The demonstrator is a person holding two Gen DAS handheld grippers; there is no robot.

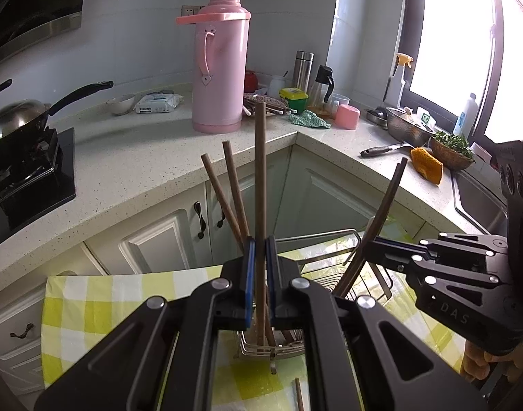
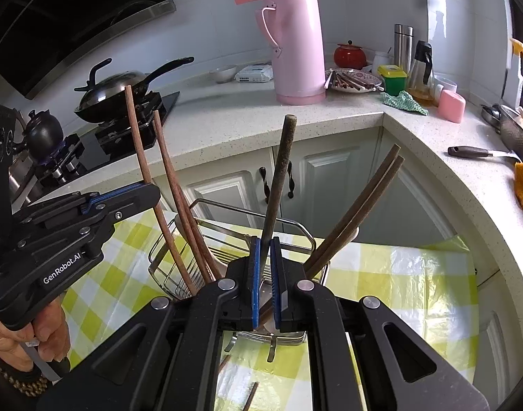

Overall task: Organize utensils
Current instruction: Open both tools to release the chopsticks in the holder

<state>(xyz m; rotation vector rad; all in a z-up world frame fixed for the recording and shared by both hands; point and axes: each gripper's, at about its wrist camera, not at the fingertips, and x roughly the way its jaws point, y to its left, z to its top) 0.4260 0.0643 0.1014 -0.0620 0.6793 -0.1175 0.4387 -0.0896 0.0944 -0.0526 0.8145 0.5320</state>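
Left wrist view: my left gripper (image 1: pixel 260 257) jaws clamp one brown chopstick (image 1: pixel 260 178) upright, its lower end over the wire utensil basket (image 1: pixel 350 236) just below. My right gripper (image 2: pixel 266 260) likewise pinches a dark chopstick (image 2: pixel 278 178) directly above that basket.

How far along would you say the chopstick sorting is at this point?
Done: several chopsticks already stand in the wire holder. In hand: the left gripper and right gripper each clamp one chopstick above it. Left: a stray chopstick on the checked cloth.
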